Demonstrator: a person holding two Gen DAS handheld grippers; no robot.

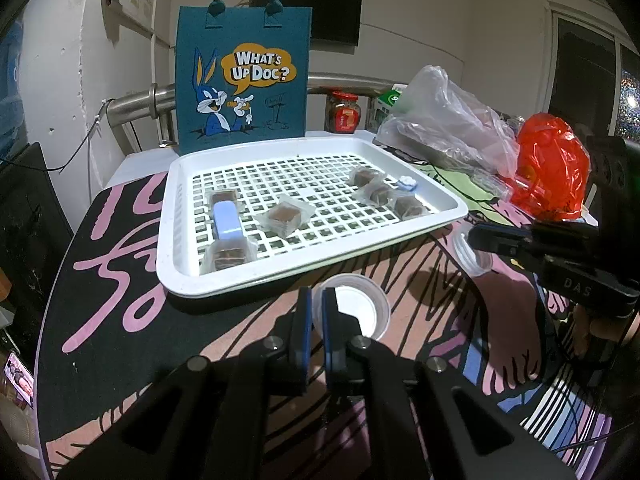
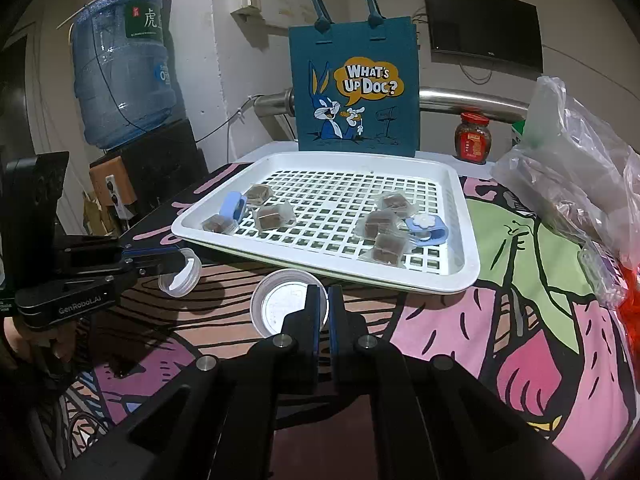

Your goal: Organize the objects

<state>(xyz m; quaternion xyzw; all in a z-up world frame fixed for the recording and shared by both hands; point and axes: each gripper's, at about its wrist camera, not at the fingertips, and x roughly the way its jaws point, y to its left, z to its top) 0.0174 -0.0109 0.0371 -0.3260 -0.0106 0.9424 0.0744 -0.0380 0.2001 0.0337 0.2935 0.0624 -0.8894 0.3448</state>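
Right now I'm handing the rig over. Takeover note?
Left gripper: shut on the wall of the first clear cup.
Right gripper: shut on the wall of the second clear cup.
White tray: six wrapped brown cubes, two blue clips.
Done: both cups gripped; both look empty.
Left: everything in the tray is unsorted, probably bound for the cups.
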